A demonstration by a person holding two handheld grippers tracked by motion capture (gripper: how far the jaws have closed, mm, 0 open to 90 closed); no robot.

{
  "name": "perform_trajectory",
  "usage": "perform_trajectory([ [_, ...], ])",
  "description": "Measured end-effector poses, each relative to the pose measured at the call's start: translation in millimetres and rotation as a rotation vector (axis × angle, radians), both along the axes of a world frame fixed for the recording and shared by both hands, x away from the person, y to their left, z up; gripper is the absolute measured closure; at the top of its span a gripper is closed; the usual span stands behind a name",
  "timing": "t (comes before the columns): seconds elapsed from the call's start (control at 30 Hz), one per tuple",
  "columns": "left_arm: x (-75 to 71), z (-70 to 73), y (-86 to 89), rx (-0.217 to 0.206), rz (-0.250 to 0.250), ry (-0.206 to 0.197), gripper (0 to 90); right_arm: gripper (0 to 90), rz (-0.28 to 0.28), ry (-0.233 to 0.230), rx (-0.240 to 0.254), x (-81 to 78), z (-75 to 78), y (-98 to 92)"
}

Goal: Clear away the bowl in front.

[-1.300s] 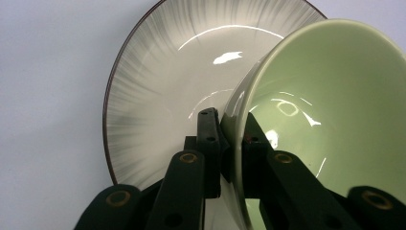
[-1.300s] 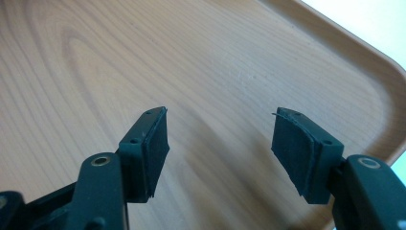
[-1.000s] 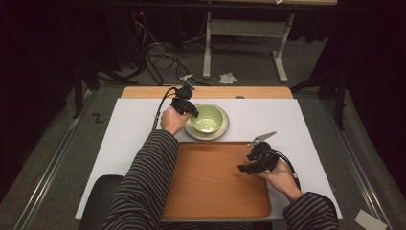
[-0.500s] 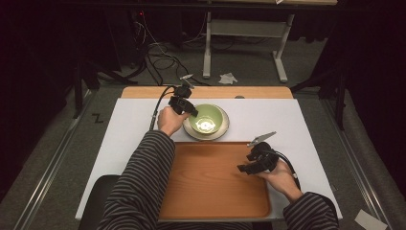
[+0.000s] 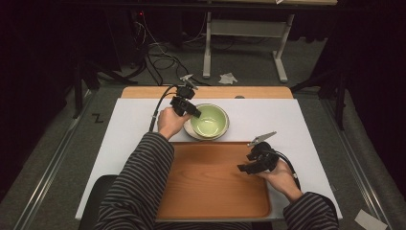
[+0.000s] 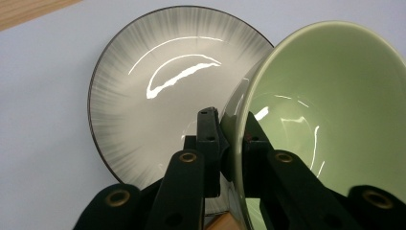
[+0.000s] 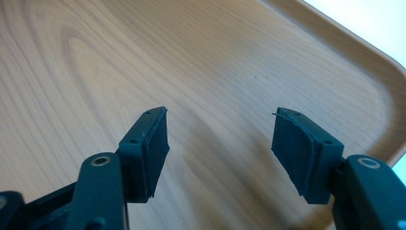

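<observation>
Your left gripper [image 6: 230, 143] is pinching the near rim of the green bowl [image 6: 330, 110]: one jaw sits outside the wall, the other inside, pads tight on the rim w/ no gap. In the left gripper view the bowl is tilted, its rim edge overlapping the grey plate [image 6: 158, 100] below it. The plate lies flat on the white table cover, streaked grey w/ a dark rim, glossy, nothing on the part you can see. The bowl's inside looks empty too, just light glare on the glaze.

From the high view, your left gripper [image 5: 190, 109] is at the bowl's [image 5: 210, 122] left edge, bowl over the plate, both just beyond the far edge of the wooden tray [image 5: 210, 182]. Can't tell from there whether the bowl's base is touching the plate or clear of it.

Your right gripper [image 7: 220, 143] has its jaws spread wide, nothing btwn them, pads bare. It hangs over the tray [image 7: 143, 57], pointing down at the wood grain near the tray's raised rim and rounded corner; can't tell whether the tips touch the wood. In the high view that gripper [image 5: 249, 167] is over the tray's right part, well apart from the bowl and plate. The tray's visible surface is bare; your left sleeve crosses its left side.

The tray sits on the white table cover [image 5: 287, 120], near edge of the table.
</observation>
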State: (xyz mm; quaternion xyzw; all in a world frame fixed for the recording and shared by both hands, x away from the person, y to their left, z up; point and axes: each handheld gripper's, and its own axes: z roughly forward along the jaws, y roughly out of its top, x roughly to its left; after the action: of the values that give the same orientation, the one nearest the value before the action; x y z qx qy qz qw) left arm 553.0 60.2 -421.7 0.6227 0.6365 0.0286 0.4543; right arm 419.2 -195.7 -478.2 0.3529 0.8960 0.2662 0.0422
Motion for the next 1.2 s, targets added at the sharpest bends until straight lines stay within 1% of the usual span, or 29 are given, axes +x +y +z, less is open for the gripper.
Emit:
perform_trajectory([
  [0.07,-1.3,0.7,0.1,0.005,-0.008,-0.004,82.9,39.0,0.004,0.005,-0.004,0.4,0.3,-0.3],
  [0.13,-5.8,3.5,-1.3,0.006,-0.018,-0.011,82.9,39.0,-0.002,0.006,0.000,-0.9,0.4,0.3],
  [0.17,-7.6,4.5,-1.8,0.004,-0.024,-0.014,82.9,38.9,0.012,-0.007,-0.005,-0.4,0.0,-0.4],
  [0.23,-9.6,5.6,-2.3,0.002,-0.027,-0.016,82.8,39.0,0.011,-0.007,-0.002,-0.6,0.3,-0.4],
  [0.3,-14.0,8.2,-3.3,-0.012,-0.037,-0.017,82.9,38.9,0.008,-0.005,-0.001,-0.4,0.2,-0.3],
  [0.33,-17.4,9.6,-3.8,-0.019,-0.040,-0.024,82.8,39.0,0.001,0.004,0.000,-0.3,0.0,0.2],
  [0.43,-20.9,10.5,-2.4,-0.023,-0.052,-0.023,82.7,39.0,0.000,0.002,0.002,-0.3,0.0,0.4],
  [0.47,-24.0,11.0,-0.5,-0.036,-0.062,-0.009,82.7,38.9,-0.007,0.008,-0.001,-1.1,0.7,0.8],
  [0.5,-24.0,11.0,-0.5,-0.036,-0.062,-0.009,82.7,38.9,-0.007,0.008,-0.001,-1.1,0.7,0.8],
  [0.53,-26.4,11.7,0.0,-0.042,-0.062,-0.008,82.7,39.0,0.010,-0.005,-0.004,-0.4,0.0,-0.1],
  [0.57,-27.9,12.4,0.0,-0.046,-0.061,-0.010,82.7,39.0,0.010,-0.005,-0.003,-0.4,0.1,0.1],
  [0.63,-33.2,15.3,0.4,-0.037,-0.075,-0.017,82.7,39.0,0.007,0.002,-0.007,0.2,-0.3,0.4],
  [0.67,-34.6,15.8,0.3,-0.033,-0.080,-0.019,82.7,39.0,0.015,-0.004,-0.013,0.6,-0.7,0.1],
  [0.73,-36.1,16.6,0.0,-0.035,-0.084,-0.017,82.7,38.9,0.012,-0.002,-0.009,0.2,-0.3,0.0],
  [0.77,-37.5,17.2,0.1,-0.031,-0.095,-0.016,82.7,38.9,0.012,-0.002,-0.009,0.2,-0.3,0.0],
  [0.83,-42.3,19.4,-1.5,-0.035,-0.109,-0.020,82.7,39.0,0.016,-0.005,-0.011,-0.1,-0.5,-0.1],
  [1.03,-48.5,20.3,-2.7,-0.041,-0.132,-0.023,82.7,39.0,0.020,-0.005,-0.015,0.5,-1.0,0.0],
  [1.07,-50.5,20.0,-2.8,-0.040,-0.135,-0.023,82.6,39.0,0.013,0.000,-0.004,0.0,-0.7,0.0],
  [1.17,-53.2,19.7,-2.5,-0.041,-0.142,-0.022,82.7,39.0,0.013,0.000,-0.004,-0.3,-0.5,0.2],
  [1.2,-57.1,20.2,-2.4,-0.040,-0.147,-0.033,82.6,38.9,0.011,0.001,-0.009,-0.6,-0.4,0.6],
])
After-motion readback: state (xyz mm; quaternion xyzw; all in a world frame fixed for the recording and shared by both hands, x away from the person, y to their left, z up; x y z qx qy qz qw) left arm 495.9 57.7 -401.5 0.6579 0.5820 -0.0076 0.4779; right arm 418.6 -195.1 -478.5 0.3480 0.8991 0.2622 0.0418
